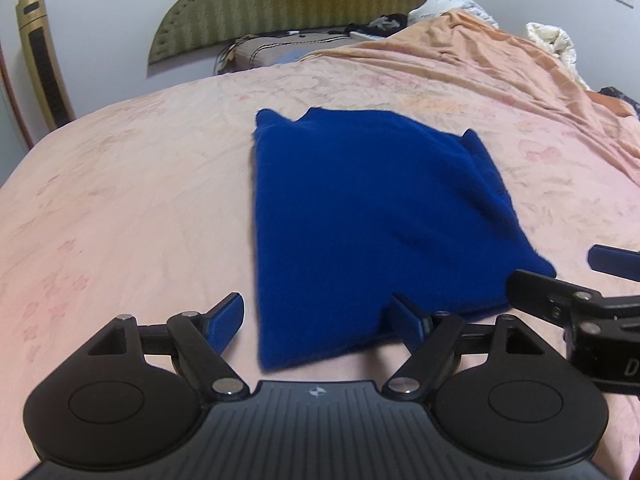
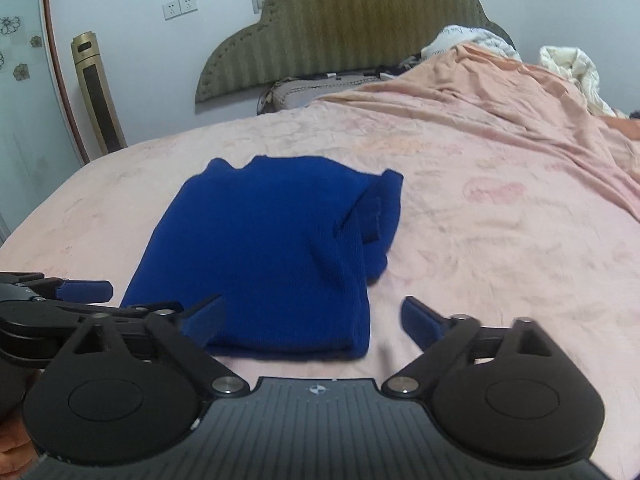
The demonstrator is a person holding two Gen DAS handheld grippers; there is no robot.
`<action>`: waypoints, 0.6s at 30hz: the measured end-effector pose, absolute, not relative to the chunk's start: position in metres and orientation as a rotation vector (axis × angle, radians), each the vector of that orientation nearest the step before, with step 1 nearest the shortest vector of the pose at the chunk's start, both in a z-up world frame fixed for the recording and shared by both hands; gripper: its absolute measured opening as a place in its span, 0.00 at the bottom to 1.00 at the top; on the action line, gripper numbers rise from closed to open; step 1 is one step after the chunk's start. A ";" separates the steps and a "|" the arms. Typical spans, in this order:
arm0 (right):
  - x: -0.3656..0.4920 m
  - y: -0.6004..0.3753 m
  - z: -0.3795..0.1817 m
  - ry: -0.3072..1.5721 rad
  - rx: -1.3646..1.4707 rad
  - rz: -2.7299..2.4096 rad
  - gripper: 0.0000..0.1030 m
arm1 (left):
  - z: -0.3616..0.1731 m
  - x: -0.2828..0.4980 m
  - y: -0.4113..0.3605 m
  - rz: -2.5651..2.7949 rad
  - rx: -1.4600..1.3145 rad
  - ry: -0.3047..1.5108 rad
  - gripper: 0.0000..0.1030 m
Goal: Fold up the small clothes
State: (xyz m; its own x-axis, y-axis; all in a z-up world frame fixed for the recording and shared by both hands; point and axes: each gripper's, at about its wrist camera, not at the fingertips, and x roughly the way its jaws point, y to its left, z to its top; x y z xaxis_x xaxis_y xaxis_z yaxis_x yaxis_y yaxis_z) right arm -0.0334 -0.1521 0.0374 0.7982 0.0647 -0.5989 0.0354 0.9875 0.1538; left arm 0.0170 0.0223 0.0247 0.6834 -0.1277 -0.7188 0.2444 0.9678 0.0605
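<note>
A dark blue knit garment [image 1: 360,216] lies folded into a rough rectangle on the pink bed sheet [image 1: 132,200]; it also shows in the right wrist view [image 2: 268,256], with a sleeve tucked along its right side. My left gripper [image 1: 318,318] is open and empty, its jaws on either side of the garment's near left corner. My right gripper [image 2: 314,318] is open and empty over the garment's near right corner. The right gripper also shows at the right edge of the left wrist view [image 1: 568,276], and the left gripper at the left edge of the right wrist view [image 2: 80,296].
A rumpled peach blanket [image 1: 500,64] covers the far right of the bed. White bedding [image 1: 556,40] and dark items lie near the green padded headboard [image 1: 288,0]. A gold tower fan [image 1: 40,60] stands by the wall at left.
</note>
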 end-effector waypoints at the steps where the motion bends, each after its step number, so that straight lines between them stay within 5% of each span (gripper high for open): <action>1: -0.042 -0.146 0.038 0.648 0.159 0.014 0.99 | 0.024 0.015 0.023 -0.202 0.158 0.794 0.77; 18: -0.069 -0.123 0.031 0.692 0.112 0.062 1.00 | 0.018 -0.014 0.053 -0.117 0.138 0.824 0.78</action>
State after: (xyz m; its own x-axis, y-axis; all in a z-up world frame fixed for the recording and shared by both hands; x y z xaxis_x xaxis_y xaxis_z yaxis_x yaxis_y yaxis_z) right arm -0.0693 -0.1227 0.0312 0.7683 0.0943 -0.6331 -0.0197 0.9921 0.1239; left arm -0.0144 0.0531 0.0179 0.6737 -0.0497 -0.7373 0.1566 0.9847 0.0767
